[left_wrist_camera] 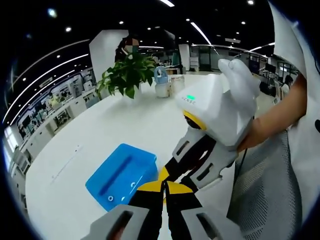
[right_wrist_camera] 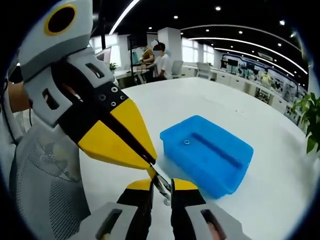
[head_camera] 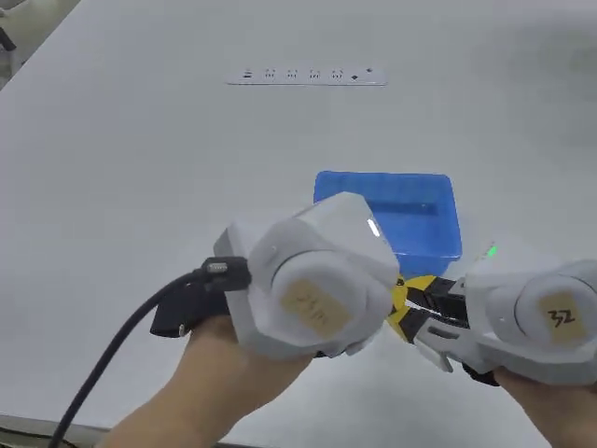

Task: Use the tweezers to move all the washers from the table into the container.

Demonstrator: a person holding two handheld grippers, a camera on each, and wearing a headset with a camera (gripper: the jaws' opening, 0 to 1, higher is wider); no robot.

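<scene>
Your right tongs (right_wrist_camera: 161,186) and left tongs (right_wrist_camera: 149,161) meet tip to tip, both clenched on the slim silver metal tweezers (right_wrist_camera: 159,177) that run between them. Just beyond them, on the white tabletop (right_wrist_camera: 210,100), stands the blue rectangular plastic container (right_wrist_camera: 210,155), with a small metal ring washer (right_wrist_camera: 186,142) lying inside.
</scene>
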